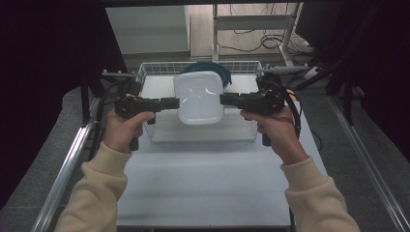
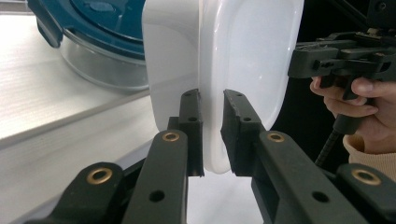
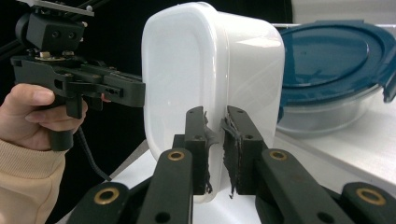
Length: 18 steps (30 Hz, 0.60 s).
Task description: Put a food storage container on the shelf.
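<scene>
- Above the wire basket (image 1: 153, 137), the white container (image 1: 199, 99) hangs between both grippers.
- Left gripper (image 2: 212, 133) and right gripper (image 3: 215, 149) each pinch its rim (opposite sides).
- Probably mid-lift; next needs level, matched carrying.

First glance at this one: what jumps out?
A white rectangular container held up over the wire basket, pinched by its rim from both sides by the left tongs and the right tongs. Behind it in the basket sits a clear round container with a blue lid.
</scene>
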### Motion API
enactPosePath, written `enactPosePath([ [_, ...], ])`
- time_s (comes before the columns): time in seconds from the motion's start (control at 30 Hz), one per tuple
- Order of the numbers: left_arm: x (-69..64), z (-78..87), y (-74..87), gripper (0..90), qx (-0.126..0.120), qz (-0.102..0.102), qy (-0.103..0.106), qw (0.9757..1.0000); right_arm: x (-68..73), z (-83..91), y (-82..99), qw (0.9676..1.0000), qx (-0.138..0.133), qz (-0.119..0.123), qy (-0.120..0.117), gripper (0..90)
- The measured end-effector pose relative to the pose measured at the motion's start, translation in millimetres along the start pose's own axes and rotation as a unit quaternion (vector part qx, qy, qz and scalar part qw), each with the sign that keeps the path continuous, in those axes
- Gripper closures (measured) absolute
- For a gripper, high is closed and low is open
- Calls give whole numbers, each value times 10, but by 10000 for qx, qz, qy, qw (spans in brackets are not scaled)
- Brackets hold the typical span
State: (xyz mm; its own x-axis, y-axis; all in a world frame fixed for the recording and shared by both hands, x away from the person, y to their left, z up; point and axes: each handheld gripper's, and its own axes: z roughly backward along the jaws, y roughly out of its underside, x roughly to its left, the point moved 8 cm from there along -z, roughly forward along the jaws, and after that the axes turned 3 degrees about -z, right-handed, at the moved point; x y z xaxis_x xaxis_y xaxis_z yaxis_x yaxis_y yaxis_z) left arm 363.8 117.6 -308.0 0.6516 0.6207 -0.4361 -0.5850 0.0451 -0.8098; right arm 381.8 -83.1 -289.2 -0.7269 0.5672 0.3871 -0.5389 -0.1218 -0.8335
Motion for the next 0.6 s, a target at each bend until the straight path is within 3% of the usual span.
enactPosePath([
  [0.37,94,-43,-331,788,48,81,55,9999,-72,-27,-307,10000,-39,-77,-4,799],
  [0.6,230,-99,-598,784,157,163,-64,9997,-186,-107,-539,9998,-33,-190,-68,800],
])
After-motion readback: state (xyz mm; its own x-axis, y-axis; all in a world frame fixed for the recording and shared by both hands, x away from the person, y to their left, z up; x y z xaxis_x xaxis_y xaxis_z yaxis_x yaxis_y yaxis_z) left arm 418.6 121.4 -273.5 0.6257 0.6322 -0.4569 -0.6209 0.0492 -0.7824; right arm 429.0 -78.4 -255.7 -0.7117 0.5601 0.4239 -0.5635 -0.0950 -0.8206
